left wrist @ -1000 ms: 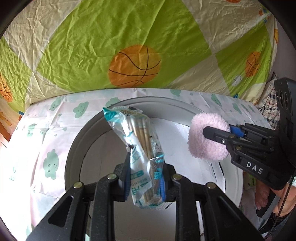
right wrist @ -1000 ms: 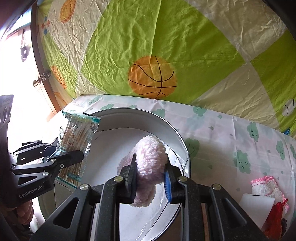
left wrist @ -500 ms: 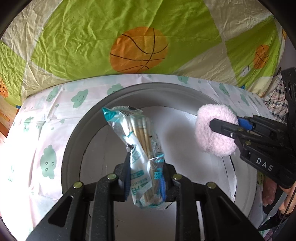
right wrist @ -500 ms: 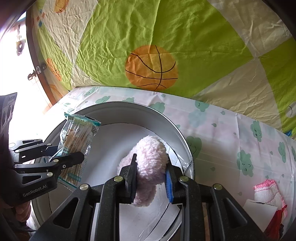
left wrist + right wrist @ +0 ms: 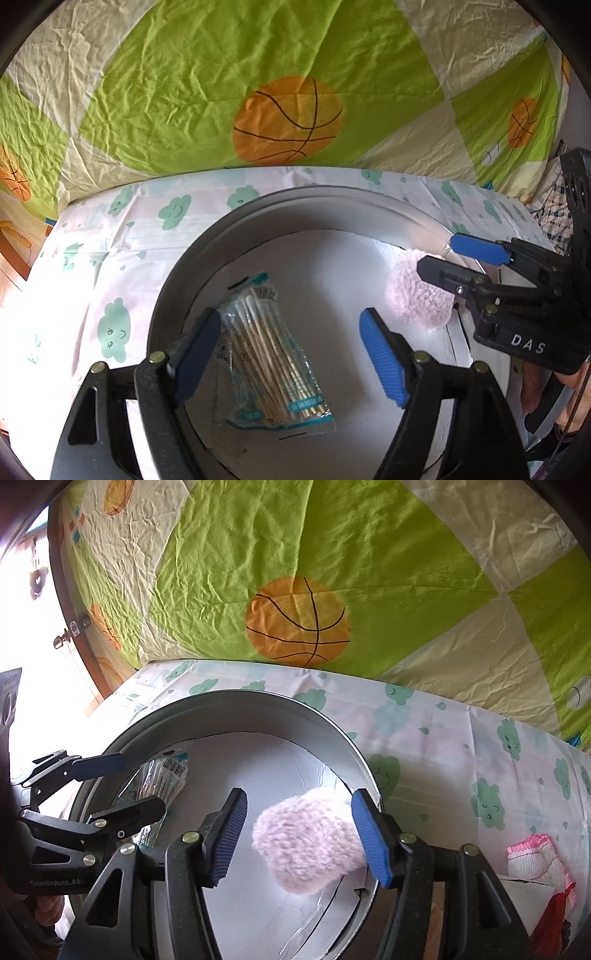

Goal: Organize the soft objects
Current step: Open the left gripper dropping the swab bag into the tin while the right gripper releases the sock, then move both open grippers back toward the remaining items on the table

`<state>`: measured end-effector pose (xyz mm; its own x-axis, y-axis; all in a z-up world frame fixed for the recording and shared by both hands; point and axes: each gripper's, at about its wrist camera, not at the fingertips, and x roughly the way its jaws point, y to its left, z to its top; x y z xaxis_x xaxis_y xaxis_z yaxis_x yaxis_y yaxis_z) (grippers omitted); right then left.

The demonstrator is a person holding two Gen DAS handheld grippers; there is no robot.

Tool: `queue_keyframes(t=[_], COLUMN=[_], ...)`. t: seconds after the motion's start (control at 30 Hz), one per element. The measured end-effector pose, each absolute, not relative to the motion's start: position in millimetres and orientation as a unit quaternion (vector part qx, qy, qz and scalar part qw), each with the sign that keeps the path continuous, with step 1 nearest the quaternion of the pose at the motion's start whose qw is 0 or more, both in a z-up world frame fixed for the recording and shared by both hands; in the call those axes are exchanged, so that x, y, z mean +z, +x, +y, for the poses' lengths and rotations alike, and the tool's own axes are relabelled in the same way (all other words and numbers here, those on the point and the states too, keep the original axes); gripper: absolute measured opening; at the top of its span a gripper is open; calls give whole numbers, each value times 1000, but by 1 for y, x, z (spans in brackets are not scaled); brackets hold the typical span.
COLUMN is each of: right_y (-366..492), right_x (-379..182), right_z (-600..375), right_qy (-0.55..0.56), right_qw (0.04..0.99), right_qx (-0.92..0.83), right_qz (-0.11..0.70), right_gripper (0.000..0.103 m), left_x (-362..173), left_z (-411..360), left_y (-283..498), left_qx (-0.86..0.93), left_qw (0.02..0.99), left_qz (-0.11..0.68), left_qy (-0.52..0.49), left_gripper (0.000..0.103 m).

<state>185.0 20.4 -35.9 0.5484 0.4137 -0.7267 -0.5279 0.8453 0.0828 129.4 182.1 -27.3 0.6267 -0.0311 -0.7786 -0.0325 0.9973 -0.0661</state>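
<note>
A round grey metal tin (image 5: 221, 236) with a white liner stands on the cloud-print cloth; it also shows in the right wrist view (image 5: 332, 731). A clear packet of cotton swabs (image 5: 269, 354) lies flat on the tin's floor between the open jaws of my left gripper (image 5: 291, 332). A fluffy pink pad (image 5: 310, 845) lies in the tin by its right wall, between the open jaws of my right gripper (image 5: 299, 812). The pad (image 5: 417, 299) and right gripper (image 5: 443, 254) show at the right of the left wrist view. The left gripper (image 5: 122, 786) and packet (image 5: 162, 779) show at the left of the right wrist view.
A green and cream sheet with orange basketballs (image 5: 288, 118) hangs behind the table. A pink and white knitted item (image 5: 535, 860) and something red (image 5: 557, 908) lie on the cloth right of the tin. A bright window and wooden frame (image 5: 74, 627) are at the left.
Both grippers have opened. The swab packet dropped from the left gripper onto the tin's floor, and the pink pad left the right gripper and rests in the tin.
</note>
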Motion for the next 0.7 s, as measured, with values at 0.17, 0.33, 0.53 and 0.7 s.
queue_keyframes(t=[0.17, 0.33, 0.53, 0.7], right_y=[175, 158, 123, 91], right_x=[-32, -25, -16, -9], right_z=[16, 0, -35, -82], right_qy=[-75, -57, -47, -38], right_qw=[884, 893, 909, 925], right_qx=[260, 257, 247, 224], right_qz=[381, 364, 333, 305], right_gripper=[69, 70, 71, 72], left_x=[-26, -23, -17, -15], left_z=[187, 186, 159, 111], left_y=[121, 102, 74, 55], left_qx=[10, 23, 20, -3], left_qw=[906, 916, 932, 942], left_qz=[421, 394, 358, 334], left_qy=[-49, -63, -54, -30], left_gripper=[84, 85, 86, 86])
